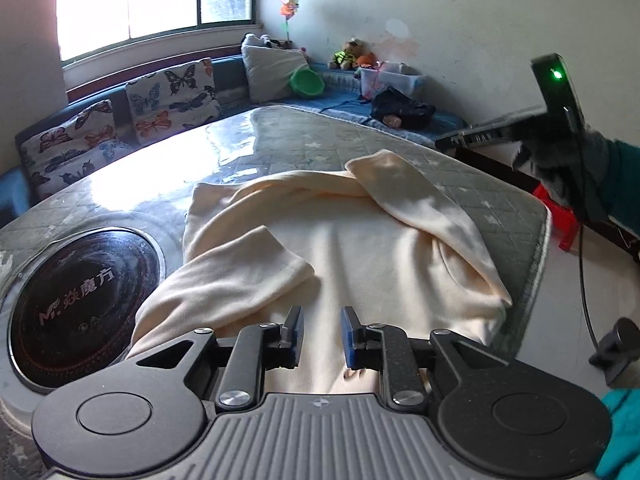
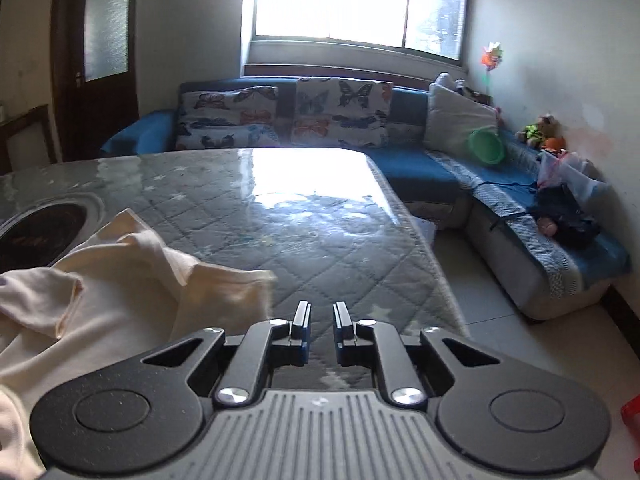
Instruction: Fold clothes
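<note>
Soft cloth on a glossy quilted table

Under the left gripper [image 1: 322, 336], matt black plastic with blue ribbed pads [image 1: 349, 334] and bright metal rivets, lies a cream knit garment [image 1: 360, 248], soft and matt; the tabletop [image 1: 224, 140] beyond gleams, and a glossy black hob [image 1: 76, 308] sits to its left.

Quilted tabletop [image 2: 304, 216] lies bare beyond the cream garment [image 1: 360, 248]; inset cooktop [image 1: 80, 300] borders the garment's left side.

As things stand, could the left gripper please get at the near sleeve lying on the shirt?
Probably yes: the left gripper hangs just above the shirt, its jaws empty, and nothing lies between it and the sleeve.
</note>
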